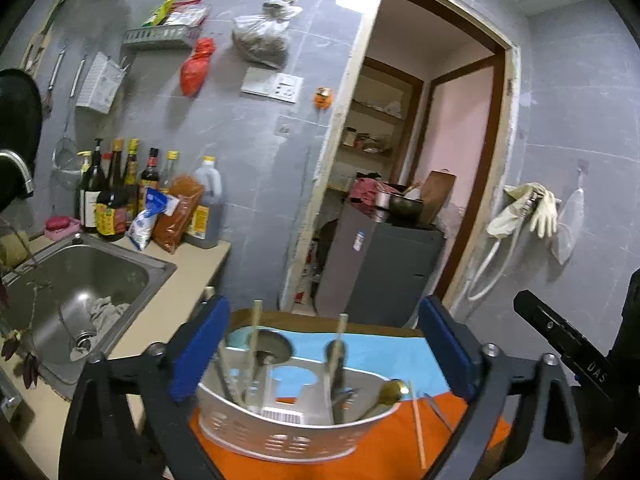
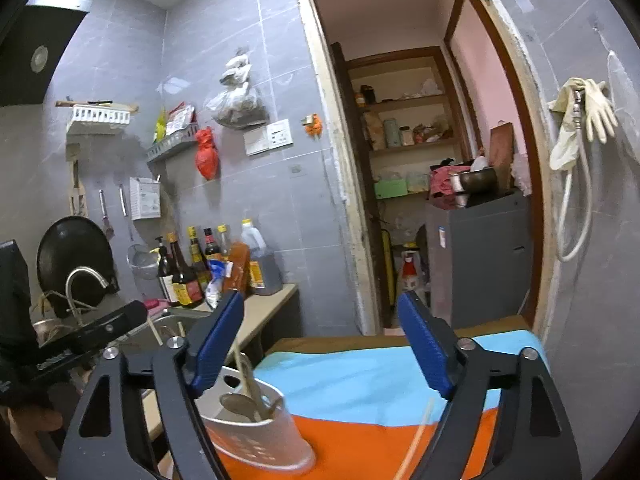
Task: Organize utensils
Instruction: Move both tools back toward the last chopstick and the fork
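Note:
A silver perforated utensil holder (image 1: 288, 428) stands on an orange and blue cloth (image 1: 380, 456). Spoons, a gold spoon (image 1: 390, 392) and chopsticks (image 1: 255, 344) stand inside it. A single chopstick (image 1: 418, 428) lies on the cloth to its right. My left gripper (image 1: 320, 348) is open, its blue pads either side of the holder, just above it. My right gripper (image 2: 324, 352) is open and empty above the cloth (image 2: 360, 436), with the holder (image 2: 256, 436) under its left finger. The loose chopstick (image 2: 416, 440) lies below it.
A steel sink (image 1: 80, 280) with a rag lies left of the cloth. Sauce bottles (image 1: 116, 196) and packets stand on the counter behind it. A grey cabinet (image 1: 384, 268) fills the doorway. Gloves (image 1: 524, 208) hang on the right wall. A black wok (image 2: 74, 248) hangs over the tap.

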`<state>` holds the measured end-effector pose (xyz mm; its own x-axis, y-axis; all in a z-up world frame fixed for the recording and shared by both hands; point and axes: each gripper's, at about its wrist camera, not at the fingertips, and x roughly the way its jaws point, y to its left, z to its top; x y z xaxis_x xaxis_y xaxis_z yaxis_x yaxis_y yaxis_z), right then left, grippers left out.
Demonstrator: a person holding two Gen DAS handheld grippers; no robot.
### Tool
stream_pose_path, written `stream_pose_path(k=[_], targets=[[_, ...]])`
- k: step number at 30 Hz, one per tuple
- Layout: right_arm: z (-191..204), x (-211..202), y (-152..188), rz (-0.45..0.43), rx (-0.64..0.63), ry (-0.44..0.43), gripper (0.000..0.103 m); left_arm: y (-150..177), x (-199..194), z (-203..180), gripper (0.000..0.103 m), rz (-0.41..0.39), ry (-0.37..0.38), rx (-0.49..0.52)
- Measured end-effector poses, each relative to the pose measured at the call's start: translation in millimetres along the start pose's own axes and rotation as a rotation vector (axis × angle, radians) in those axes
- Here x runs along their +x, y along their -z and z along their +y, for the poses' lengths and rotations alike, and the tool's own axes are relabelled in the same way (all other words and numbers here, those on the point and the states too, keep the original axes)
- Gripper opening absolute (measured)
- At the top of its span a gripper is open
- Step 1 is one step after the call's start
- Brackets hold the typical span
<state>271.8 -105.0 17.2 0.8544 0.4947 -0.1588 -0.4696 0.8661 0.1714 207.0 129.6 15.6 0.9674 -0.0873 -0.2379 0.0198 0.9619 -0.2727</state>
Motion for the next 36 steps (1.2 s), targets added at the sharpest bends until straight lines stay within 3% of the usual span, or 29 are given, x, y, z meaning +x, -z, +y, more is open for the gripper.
stream_pose_path(k=[4,13,22,30,36], targets=[[-15.7,-15.3,-3.8,0.002,-0.001,0.031,0.103,0.8,0.2,-19.7,0.099,0.002,0.019,0.038],[-48.5,-50.1,-2.0,0.008,-0.036,0.114,0.103,13.1,5.3,-64.6,0.100,0.008,0.064,0.112],[-83.0,-75.5,8.9,0.041,-0.088,0.186,0.103,44.0,18.6,-106.4,0.100,0.084,0.113,0.148],[-122.8,-79.3,30.3,0.126,-0.077,0.214,0.103,84.5,38.2,-133.3,0.100,0.180,0.110,0.170],[-149.6,-74.3,51.4,0.216,-0.070,0.218,0.103,120.5,66.9,-143.7,0.100,0.315,0.070,0.173]])
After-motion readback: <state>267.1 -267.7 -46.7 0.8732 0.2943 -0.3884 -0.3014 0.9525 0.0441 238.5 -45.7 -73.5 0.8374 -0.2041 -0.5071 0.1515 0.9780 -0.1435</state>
